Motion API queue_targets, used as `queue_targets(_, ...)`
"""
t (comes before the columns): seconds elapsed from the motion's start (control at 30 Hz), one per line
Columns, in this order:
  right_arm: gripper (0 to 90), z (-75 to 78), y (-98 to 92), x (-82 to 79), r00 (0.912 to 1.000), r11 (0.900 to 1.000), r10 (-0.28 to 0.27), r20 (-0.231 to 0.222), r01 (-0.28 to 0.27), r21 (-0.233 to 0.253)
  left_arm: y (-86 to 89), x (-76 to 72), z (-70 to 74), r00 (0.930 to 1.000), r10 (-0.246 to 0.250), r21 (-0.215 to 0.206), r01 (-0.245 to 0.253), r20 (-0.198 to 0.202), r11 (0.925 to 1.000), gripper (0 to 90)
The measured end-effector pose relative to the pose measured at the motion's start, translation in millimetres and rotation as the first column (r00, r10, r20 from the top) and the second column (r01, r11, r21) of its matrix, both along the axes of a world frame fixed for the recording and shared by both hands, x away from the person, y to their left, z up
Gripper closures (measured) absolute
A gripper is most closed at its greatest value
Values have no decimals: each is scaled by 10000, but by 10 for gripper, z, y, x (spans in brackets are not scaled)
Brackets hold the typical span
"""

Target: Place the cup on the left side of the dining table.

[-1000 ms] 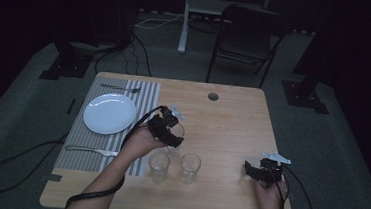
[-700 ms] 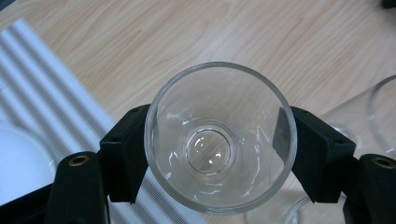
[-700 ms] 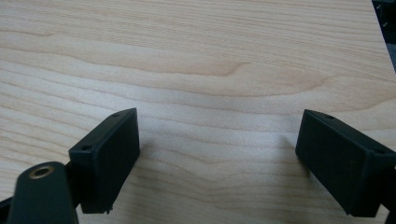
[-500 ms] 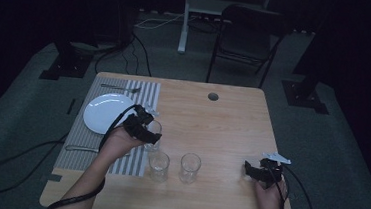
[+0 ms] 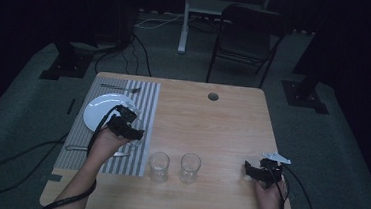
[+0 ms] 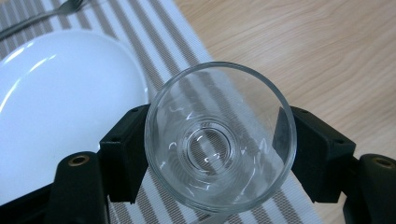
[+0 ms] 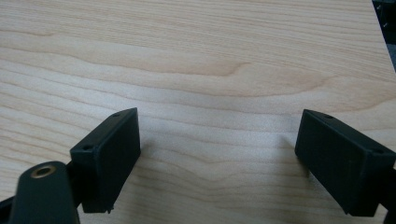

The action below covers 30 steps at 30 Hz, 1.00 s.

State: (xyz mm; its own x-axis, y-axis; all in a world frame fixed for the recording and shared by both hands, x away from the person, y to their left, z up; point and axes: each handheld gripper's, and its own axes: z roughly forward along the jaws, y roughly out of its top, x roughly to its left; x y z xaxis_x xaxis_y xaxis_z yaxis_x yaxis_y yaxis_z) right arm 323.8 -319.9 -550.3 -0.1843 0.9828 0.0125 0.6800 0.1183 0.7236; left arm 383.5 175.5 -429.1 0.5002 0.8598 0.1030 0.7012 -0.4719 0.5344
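Observation:
My left gripper (image 5: 130, 125) is shut on a clear drinking glass (image 6: 219, 140), its two black jaws pressed against the glass's sides. It hangs over the striped placemat (image 5: 143, 106), just right of the white plate (image 5: 100, 109). In the left gripper view I look down into the glass, with the plate (image 6: 56, 102) to its left and the mat (image 6: 140, 42) beneath. Two more clear glasses (image 5: 158, 165) (image 5: 190, 167) stand side by side on the wooden table (image 5: 212, 121) near its front edge. My right gripper (image 5: 253, 171) rests low at the front right, open, with only bare wood (image 7: 210, 70) between its jaws.
A fork (image 5: 119, 88) lies at the mat's far edge and another piece of cutlery (image 5: 77, 148) near its front edge. A round hole (image 5: 213, 96) sits in the table's far side. Cables trail from both grippers. A chair (image 5: 246, 34) stands beyond the table.
My left gripper has carried the glass leftward, from beside the two standing glasses to over the striped mat next to the plate. The right gripper has stayed put.

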Motion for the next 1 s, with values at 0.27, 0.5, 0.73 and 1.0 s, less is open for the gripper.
queue_targets(0.27, 138, 0, 0, 0, 10000, 10000, -2, -3, 2, -3, 163, 7, -16, 9972, 707, -104, -704, 249, 9975, 293)
queue_targets(0.5, 138, 0, 0, 0, 10000, 10000, -2, -5, 2, -1, 222, 40, -33, 9966, 817, -257, -814, 107, 9963, 293)
queue_targets(0.73, 138, 0, 1, 0, 10000, 10000, -9, 1, 9, 1, 263, 65, -98, 9947, 1023, -569, -1017, 69, 9932, 292)
queue_targets(1.0, 138, 0, 0, 0, 10000, 10000, -5, 0, 5, 1, 321, 23, -153, 9904, 1317, -1111, -1263, 426, 9858, 290)
